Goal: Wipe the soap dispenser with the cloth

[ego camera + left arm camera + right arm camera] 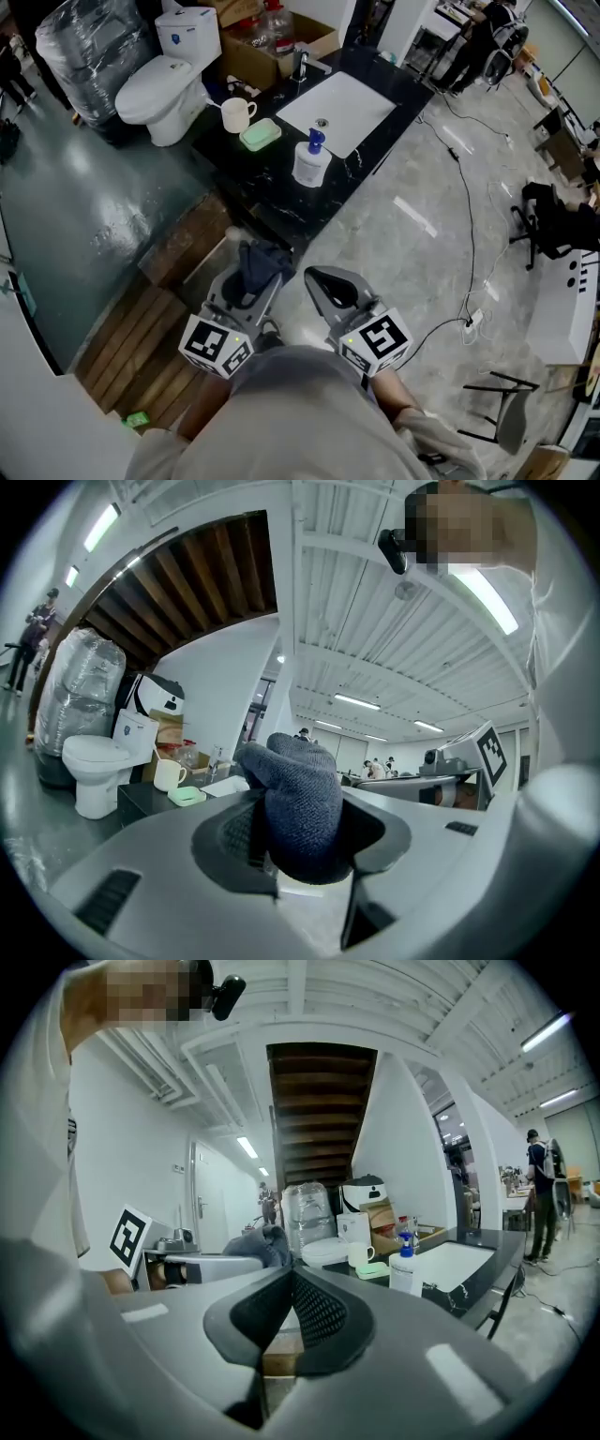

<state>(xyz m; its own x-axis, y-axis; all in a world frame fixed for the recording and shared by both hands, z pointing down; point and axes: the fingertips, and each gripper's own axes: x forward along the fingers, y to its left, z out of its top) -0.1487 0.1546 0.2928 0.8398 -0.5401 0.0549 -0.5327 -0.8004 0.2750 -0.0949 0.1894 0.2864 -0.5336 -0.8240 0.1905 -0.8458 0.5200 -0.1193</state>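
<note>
The soap dispenser [311, 159], a white bottle with a blue pump, stands on the black counter [272, 202] beside the white sink [337, 108]. It also shows in the right gripper view, the dispenser [406, 1265] ahead and to the right. A dark blue-grey cloth [262, 265] is bunched between the jaws of my left gripper [251, 281], which is shut on it. In the left gripper view the cloth [300, 803] fills the gap of the left gripper [298, 855]. My right gripper [328, 286] is shut with nothing in it, the right gripper [292, 1321] pointing toward the counter. Both grippers are short of the counter's near end.
On the counter sit a white mug [237, 114] and a green soap dish [261, 135]. A white toilet [164, 89] and a cardboard box [272, 42] stand behind. Wooden planks [150, 328] lie at the left. Cables [466, 234] run over the floor at the right.
</note>
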